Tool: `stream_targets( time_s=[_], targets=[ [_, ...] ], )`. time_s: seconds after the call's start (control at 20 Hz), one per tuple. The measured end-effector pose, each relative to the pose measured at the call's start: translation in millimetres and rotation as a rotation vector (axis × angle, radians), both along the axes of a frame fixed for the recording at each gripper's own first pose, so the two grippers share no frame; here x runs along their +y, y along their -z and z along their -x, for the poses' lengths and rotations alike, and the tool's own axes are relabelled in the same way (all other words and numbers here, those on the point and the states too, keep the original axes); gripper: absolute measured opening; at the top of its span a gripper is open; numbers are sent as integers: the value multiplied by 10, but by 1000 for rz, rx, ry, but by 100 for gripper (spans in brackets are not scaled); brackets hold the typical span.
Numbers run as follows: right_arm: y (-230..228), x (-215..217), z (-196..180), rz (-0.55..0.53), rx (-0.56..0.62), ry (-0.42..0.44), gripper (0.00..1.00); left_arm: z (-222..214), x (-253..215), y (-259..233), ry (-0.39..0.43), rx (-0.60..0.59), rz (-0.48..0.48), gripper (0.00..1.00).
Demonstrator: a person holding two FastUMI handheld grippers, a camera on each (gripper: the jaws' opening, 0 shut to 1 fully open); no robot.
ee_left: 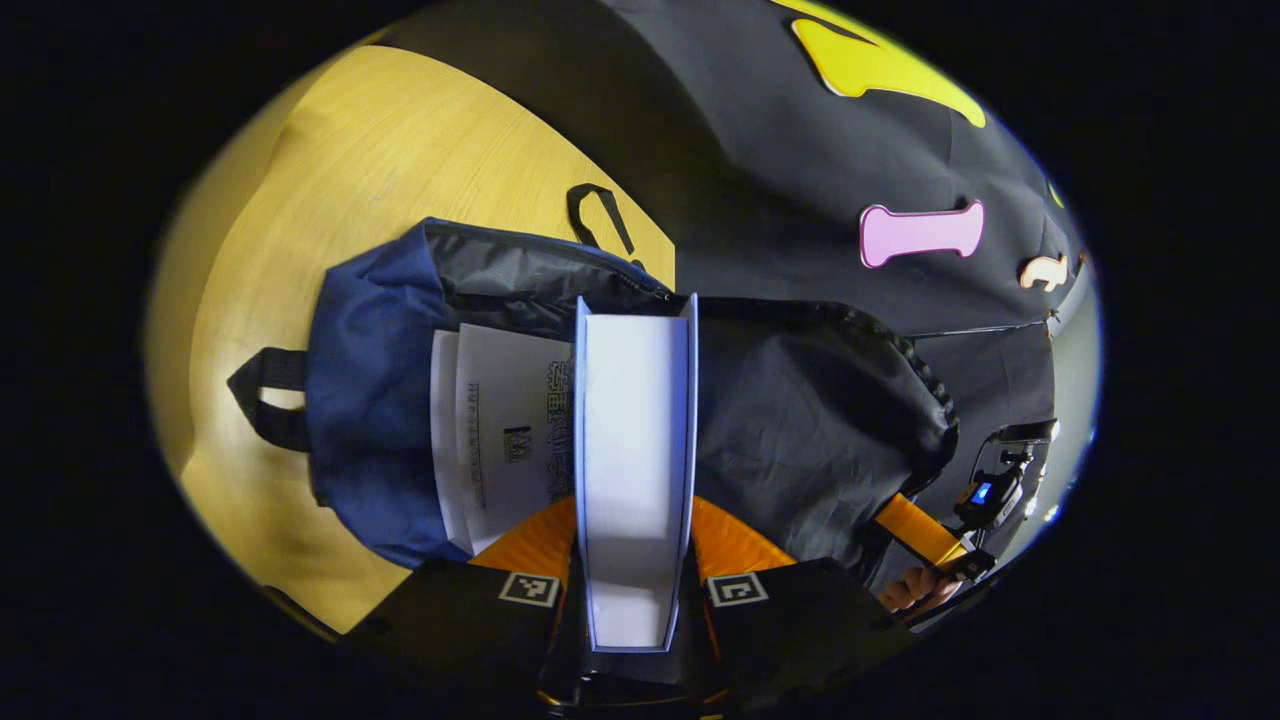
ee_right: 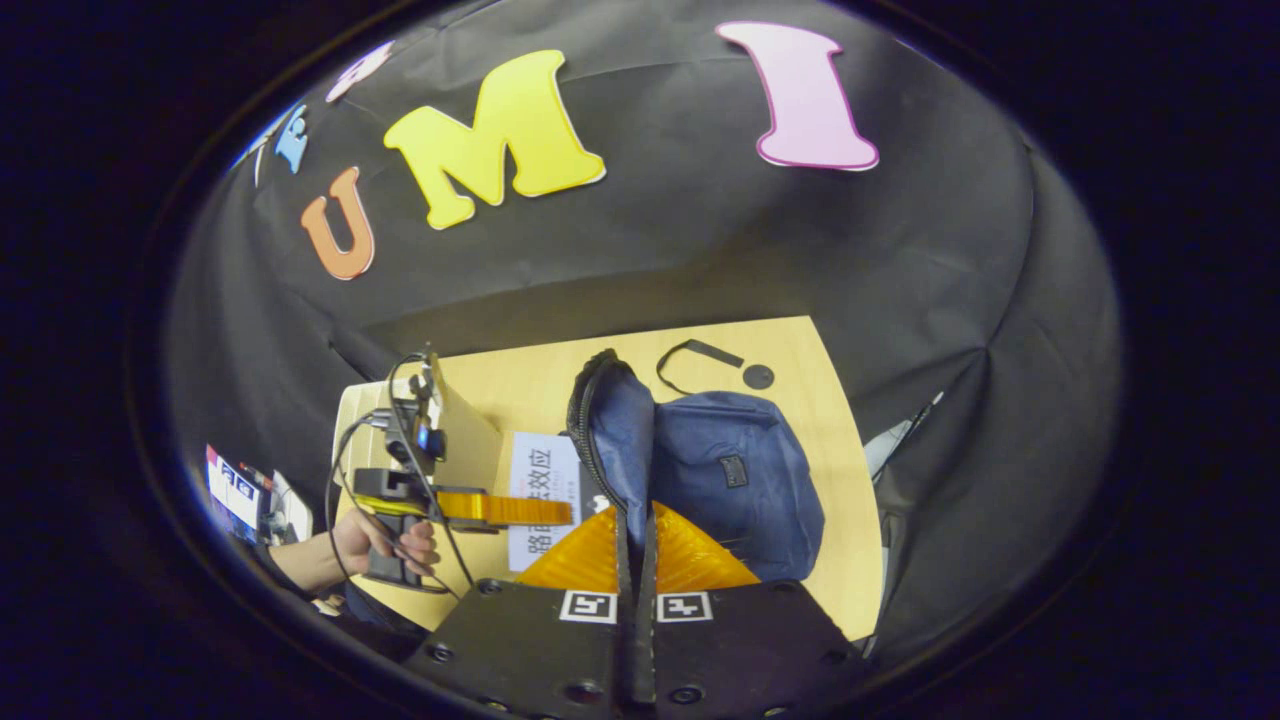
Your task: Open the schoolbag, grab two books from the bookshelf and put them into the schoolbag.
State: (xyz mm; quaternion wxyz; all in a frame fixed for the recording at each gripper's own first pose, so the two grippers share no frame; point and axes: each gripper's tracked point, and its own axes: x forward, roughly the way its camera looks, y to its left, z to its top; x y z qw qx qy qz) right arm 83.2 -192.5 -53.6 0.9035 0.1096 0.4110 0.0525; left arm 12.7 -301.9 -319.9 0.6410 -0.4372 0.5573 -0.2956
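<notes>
My left gripper (ee_left: 633, 545) is shut on a book (ee_left: 635, 440) with pale blue covers, seen edge-on and standing over the mouth of the navy schoolbag (ee_left: 370, 400). Inside the bag lies a white book (ee_left: 500, 440). The bag's dark flap (ee_left: 810, 430) is held up on the right. In the right gripper view, my right gripper (ee_right: 635, 545) is shut on the flap's black zipper rim (ee_right: 600, 420), with the schoolbag (ee_right: 730, 480) lying behind it. To the left, a hand holds the left gripper (ee_right: 500, 508) across the pale book (ee_right: 540, 465).
The bag lies on a light wooden table (ee_left: 400, 150), whose far edge meets the black cloth wall. A loose black strap (ee_right: 700, 355) and a small dark disc (ee_right: 758, 376) lie beyond the bag. A tan panel (ee_right: 465, 425) stands at the table's left.
</notes>
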Motion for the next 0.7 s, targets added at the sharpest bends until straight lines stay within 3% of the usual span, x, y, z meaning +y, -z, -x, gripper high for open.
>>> stream_targets(
  time_s=[0.15, 0.2, 0.25, 0.3, 0.35, 0.4, 0.5, 0.65, 0.7],
  targets=[
    [-31, 15, -23, 14, -1, -8, 0, -41, -153, 125, 8, 2, 27, 41],
    [-21, 29, -18, 17, 2, -10, 0, -38, -203, 174, 19, 15, 30, 34],
    [-17, 33, -15, 16, 4, -11, 0, -47, -225, 190, 27, 24, 30, 42],
    [-13, 29, -20, 16, 6, -11, 0, -43, -227, 221, 37, 29, 12, 42],
    [1, 29, -22, 16, 9, -10, 0, -27, -201, 280, 50, 31, -23, 37],
    [13, 32, -21, 13, 14, -11, 0, -17, -165, 350, 59, 36, -71, 49],
    [33, 41, -30, 9, 17, -11, 0, 6, -119, 419, 79, 28, -145, 65],
    [58, 51, -33, 9, 22, -15, 0, 27, 74, 611, 115, 21, -361, 79],
    [74, 70, -40, 8, 23, -17, 0, 37, 125, 627, 121, 18, -414, 79]
  ],
)
